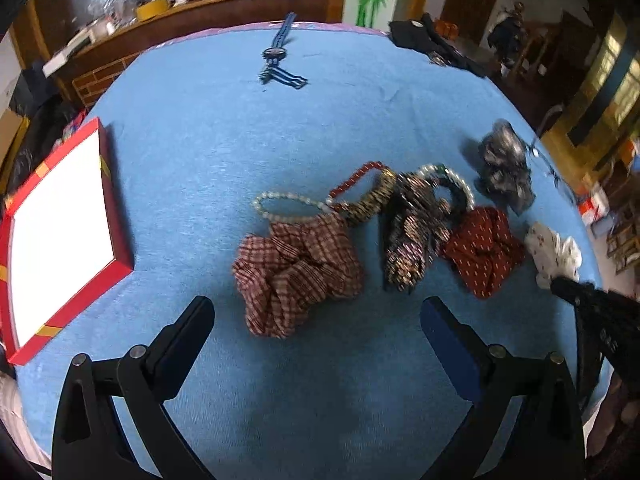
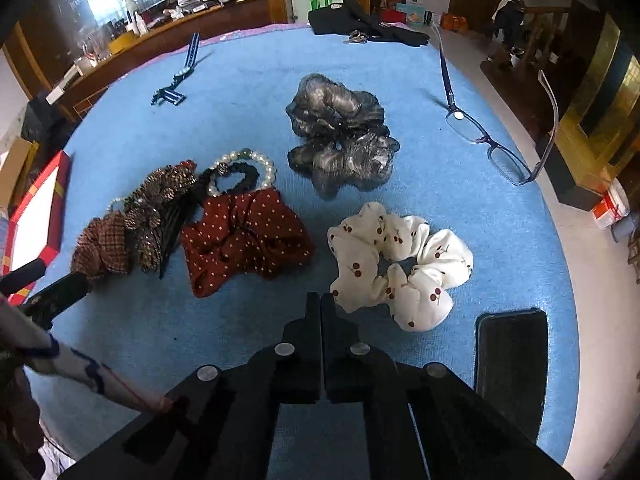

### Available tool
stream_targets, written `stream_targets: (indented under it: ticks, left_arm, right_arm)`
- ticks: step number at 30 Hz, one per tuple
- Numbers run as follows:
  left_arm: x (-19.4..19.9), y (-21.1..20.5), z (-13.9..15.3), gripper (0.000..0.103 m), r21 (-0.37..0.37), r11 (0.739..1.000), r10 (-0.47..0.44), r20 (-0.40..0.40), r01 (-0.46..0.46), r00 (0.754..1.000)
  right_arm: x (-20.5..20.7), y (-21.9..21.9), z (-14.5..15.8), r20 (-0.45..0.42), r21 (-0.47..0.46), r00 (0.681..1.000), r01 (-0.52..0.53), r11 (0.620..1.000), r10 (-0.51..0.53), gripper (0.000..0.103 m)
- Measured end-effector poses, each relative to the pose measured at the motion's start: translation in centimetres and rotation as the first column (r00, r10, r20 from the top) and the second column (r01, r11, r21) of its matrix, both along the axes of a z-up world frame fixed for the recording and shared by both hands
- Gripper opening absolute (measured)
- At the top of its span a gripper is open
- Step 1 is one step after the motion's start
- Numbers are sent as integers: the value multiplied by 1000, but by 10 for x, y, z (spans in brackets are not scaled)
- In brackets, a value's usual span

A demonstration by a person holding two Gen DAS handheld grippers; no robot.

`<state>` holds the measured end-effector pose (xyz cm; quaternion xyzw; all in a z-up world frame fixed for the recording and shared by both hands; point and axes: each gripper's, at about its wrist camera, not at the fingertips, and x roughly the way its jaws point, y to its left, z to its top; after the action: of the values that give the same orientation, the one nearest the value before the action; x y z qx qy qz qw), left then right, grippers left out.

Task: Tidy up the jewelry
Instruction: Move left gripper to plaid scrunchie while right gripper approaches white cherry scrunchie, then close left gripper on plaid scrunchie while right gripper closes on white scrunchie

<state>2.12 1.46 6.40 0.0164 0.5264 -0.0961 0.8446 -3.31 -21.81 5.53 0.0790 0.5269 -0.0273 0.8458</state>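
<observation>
A pile of jewelry and scrunchies lies on the blue table. A plaid scrunchie [image 1: 296, 272] sits just ahead of my open, empty left gripper [image 1: 316, 312]. Behind it lie a clear bead bracelet [image 1: 288, 208], a red bead bracelet [image 1: 356, 182], a sequined hair piece [image 1: 412, 232], a pearl bracelet [image 1: 448, 180] [image 2: 244, 172], a red dotted scrunchie [image 1: 484, 252] [image 2: 244, 236] and a grey scrunchie [image 2: 340, 136]. A red box with a white lining [image 1: 60, 236] stands open at the left. My right gripper [image 2: 321, 300] is shut and empty, beside a white cherry scrunchie [image 2: 400, 264].
A blue watch [image 1: 276, 56] lies at the far side. Glasses [image 2: 492, 136] lie at the right edge, a black phone [image 2: 512, 364] near my right gripper, and black cloth [image 2: 360, 20] at the back. The round table drops off all around.
</observation>
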Motion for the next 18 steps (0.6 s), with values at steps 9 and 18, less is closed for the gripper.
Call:
stream_targets:
  ticks: [9, 18]
  left_arm:
    - [32, -5, -15, 85, 7, 1000, 21, -26, -21, 999]
    - [53, -10, -54, 68, 88, 996, 30, -37, -27, 999]
  right_arm:
    - [-1, -16, 15, 16, -20, 1000, 15, 1000, -14, 32]
    - [-5, -60, 16, 19, 10, 996, 90, 996, -90, 50]
